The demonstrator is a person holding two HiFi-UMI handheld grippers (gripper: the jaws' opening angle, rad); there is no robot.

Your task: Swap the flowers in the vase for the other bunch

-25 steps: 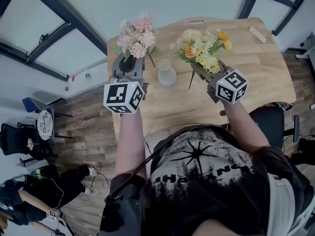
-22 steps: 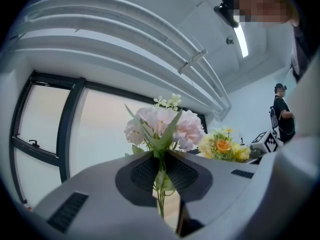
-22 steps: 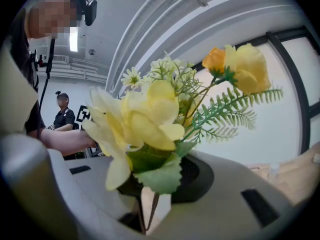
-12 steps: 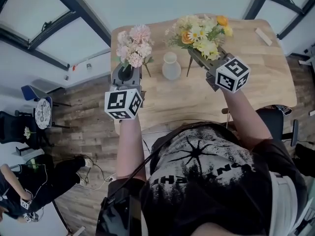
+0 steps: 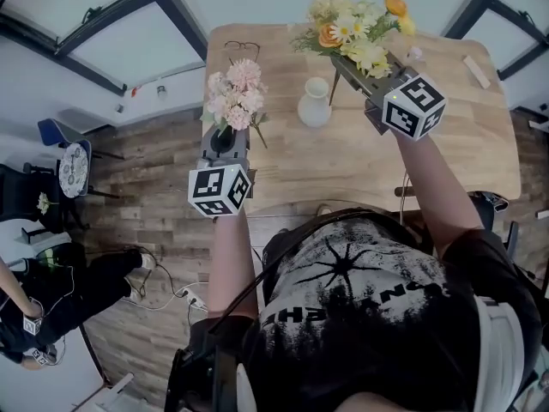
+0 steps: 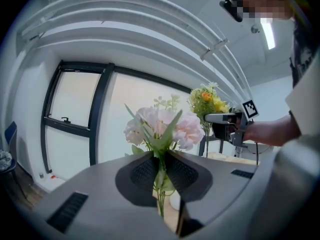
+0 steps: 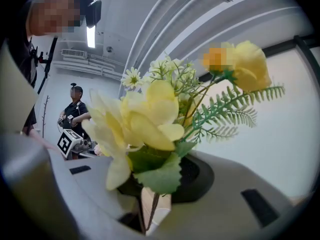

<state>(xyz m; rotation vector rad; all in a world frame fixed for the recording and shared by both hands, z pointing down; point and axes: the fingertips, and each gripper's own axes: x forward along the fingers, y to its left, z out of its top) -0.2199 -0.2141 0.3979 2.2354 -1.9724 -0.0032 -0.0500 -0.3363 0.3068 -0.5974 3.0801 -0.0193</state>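
My left gripper [image 5: 226, 134] is shut on the stems of a pink flower bunch [image 5: 233, 95], held over the table's left edge, left of the white vase [image 5: 315, 104]. In the left gripper view the pink flower bunch [image 6: 160, 126] rises from between the pads of the left gripper [image 6: 161, 171]. My right gripper [image 5: 358, 69] is shut on the stems of a yellow and orange bunch [image 5: 356, 28], held up to the right of and beyond the vase. The yellow bunch [image 7: 150, 119] fills the right gripper view above the right gripper [image 7: 150, 196]. The vase stands upright with nothing in it.
The wooden table [image 5: 343, 161] bears a pair of glasses [image 5: 243, 48] at its far left and a small pale block [image 5: 476, 71] at the right. A chair [image 5: 60, 187] and a person [image 5: 51, 307] are on the floor at the left.
The left gripper has carried the pink bunch left and down, away from the vase. The right gripper has lifted the yellow bunch and brought it closer to the vase.
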